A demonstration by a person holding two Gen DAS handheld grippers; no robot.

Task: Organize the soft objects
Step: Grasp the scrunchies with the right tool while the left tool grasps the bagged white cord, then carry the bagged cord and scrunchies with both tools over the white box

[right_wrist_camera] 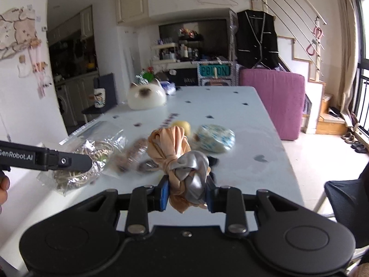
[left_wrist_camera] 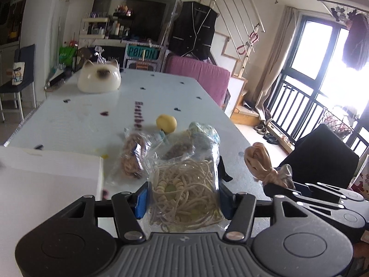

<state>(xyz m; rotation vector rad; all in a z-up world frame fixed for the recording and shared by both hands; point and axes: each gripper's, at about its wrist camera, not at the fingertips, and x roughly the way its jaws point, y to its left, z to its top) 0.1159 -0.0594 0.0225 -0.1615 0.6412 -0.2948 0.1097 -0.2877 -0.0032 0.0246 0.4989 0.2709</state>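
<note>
Left gripper [left_wrist_camera: 183, 197] is clamped on a clear plastic zip bag of cream-coloured cord and beads [left_wrist_camera: 184, 191], blue pads pressing both sides of the bag, which is held up off the white table with small dark heart marks [left_wrist_camera: 92, 120]. From the right wrist view the same bag [right_wrist_camera: 76, 161] sits at frame left, with the black left gripper arm across it and a bit of the person's hand [right_wrist_camera: 3, 188] at the edge.

Right gripper [right_wrist_camera: 186, 195] is closed on a knotted bundle of peach and grey satin cloth [right_wrist_camera: 182, 161]; the knot sits between the blue pads and the peach end sticks up past the fingertips. In the left view that bundle [left_wrist_camera: 260, 164] shows at right, above the table edge.

On the table beyond the grippers:
- second clear bag with brown braided cord [left_wrist_camera: 133, 157], blurred, just beside the held bag
- small yellow round soft ball [left_wrist_camera: 166, 122]
- round white cushion with blue pattern [right_wrist_camera: 215, 138], near the ball
- white box wall [left_wrist_camera: 53, 173] at near left

Far end of table: white cat-face shaped plush pillow [left_wrist_camera: 99, 78]. Pink mattress [right_wrist_camera: 272, 101] stands behind the table.
</note>
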